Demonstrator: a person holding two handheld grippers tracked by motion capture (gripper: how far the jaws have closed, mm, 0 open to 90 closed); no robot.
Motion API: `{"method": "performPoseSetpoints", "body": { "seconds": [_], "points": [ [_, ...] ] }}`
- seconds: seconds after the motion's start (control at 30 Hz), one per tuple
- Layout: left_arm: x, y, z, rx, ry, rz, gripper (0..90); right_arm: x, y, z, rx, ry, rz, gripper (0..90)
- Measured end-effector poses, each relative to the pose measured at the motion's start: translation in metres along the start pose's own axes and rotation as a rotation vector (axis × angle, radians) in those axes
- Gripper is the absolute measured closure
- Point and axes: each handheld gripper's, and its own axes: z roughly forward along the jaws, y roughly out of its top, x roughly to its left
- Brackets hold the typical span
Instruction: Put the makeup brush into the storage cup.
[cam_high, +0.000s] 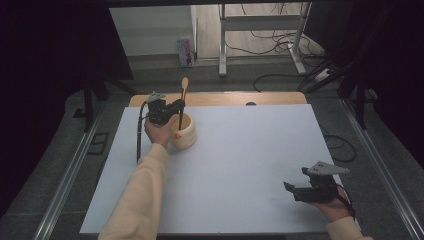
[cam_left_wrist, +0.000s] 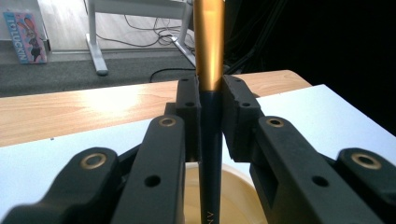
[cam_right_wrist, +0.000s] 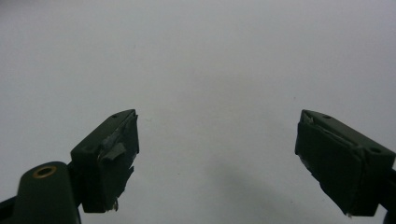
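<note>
Left gripper (cam_high: 176, 106) is clamping an upright brush (cam_high: 182, 100) w/ jaws closed on its dark handle over the cream cup (cam_high: 184, 132); left gripper view is showing the gold upper handle (cam_left_wrist: 208, 42), top cut off. Right gripper (cam_high: 292, 189) is sitting at the near right w/ jaws spread wide, holding nothing. White sheet (cam_high: 240, 165) is covering a wood table (cam_high: 220, 98); cables (cam_high: 280, 40) are lying on the floor behind, cup's inside hard to make out.

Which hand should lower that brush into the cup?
Left. The left gripper already clamps the brush upright over the cream cup; the right gripper rests open, far across the white table.
</note>
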Motion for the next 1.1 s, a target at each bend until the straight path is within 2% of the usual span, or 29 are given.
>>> {"method": "performPoseSetpoints", "body": {
  "seconds": [0.33,0.5,0.53,0.6,0.63,0.73,0.77,0.83,0.93,1.1],
  "points": [
    [0.002,-0.007,0.0,-0.001,0.002,-0.001,78.2,0.0,0.0,0.0,-0.001,-0.001,0.0,13.8],
    [0.004,-0.015,-0.002,0.009,-0.014,0.004,77.2,0.0,0.0,0.0,-0.004,-0.001,0.001,13.8],
    [0.004,-0.018,-0.002,0.015,-0.002,0.021,75.0,0.0,0.0,0.0,-0.004,0.0,0.002,13.8],
    [0.005,-0.019,-0.003,0.013,0.001,0.024,62.6,0.0,0.0,0.0,-0.004,-0.001,0.0,13.8],
    [0.005,-0.019,-0.003,0.013,0.005,0.023,62.6,0.0,0.0,0.0,-0.004,-0.001,0.0,13.8],
    [0.007,-0.017,-0.007,-0.007,0.018,0.007,44.1,0.001,0.001,0.0,-0.003,-0.001,-0.001,13.8],
    [0.007,-0.016,-0.008,-0.014,0.023,0.005,44.1,0.001,0.001,0.0,-0.003,-0.001,-0.001,13.8],
    [0.007,-0.014,-0.01,-0.017,0.027,0.003,36.8,0.001,0.001,0.0,-0.003,-0.001,0.0,13.8],
    [0.006,-0.013,-0.012,-0.004,0.034,0.022,31.4,0.0,0.001,0.0,-0.004,-0.001,0.0,13.8],
    [0.004,-0.012,-0.015,0.011,0.016,0.027,25.6,0.001,0.001,0.0,-0.003,0.0,-0.001,13.8]
  ]
}}
